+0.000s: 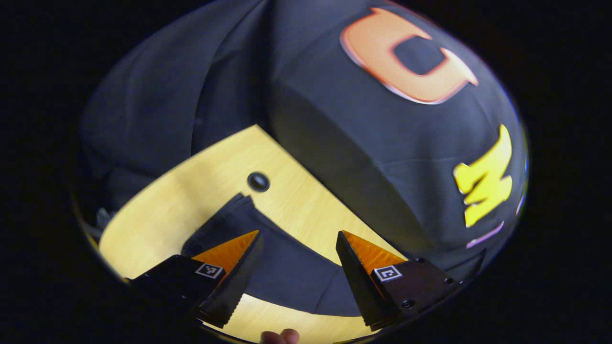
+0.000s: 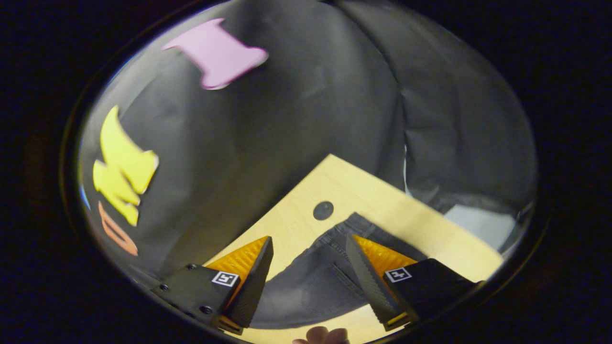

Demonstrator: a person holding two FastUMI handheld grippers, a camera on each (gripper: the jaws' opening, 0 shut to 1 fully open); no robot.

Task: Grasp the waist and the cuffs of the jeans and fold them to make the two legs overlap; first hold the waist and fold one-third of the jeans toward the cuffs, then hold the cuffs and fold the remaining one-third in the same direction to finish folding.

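The jeans (image 1: 287, 277) are seen lying on a light wooden table (image 1: 158, 210). In the left gripper view one dark end of them, with a stitched hem edge, is spread flat and reaches up toward a small round dark cap (image 1: 258, 182) set in the tabletop. In the right gripper view the other end of the jeans (image 2: 311, 282) is shown, where seams and what looks like a pocket can be made out, its corner lying just beside a similar round cap (image 2: 323, 210). The left gripper (image 1: 299, 239) is held wide open above the cloth, its two fingers set apart to either side of the fabric, and nothing is gripped by them. The right gripper (image 2: 308, 243) is likewise held wide open over the jeans, with nothing between its fingers. Whether either pair of fingertips touches the cloth cannot be told. The near part of the jeans is cut off at the bottom of both views, so the full lie of the legs is hidden. A fingertip (image 1: 281, 336) is glimpsed at the bottom edge of the left gripper view, and fingertips (image 2: 322, 335) at the bottom of the right gripper view. Dark cloth (image 2: 287, 119) is hung behind the table.
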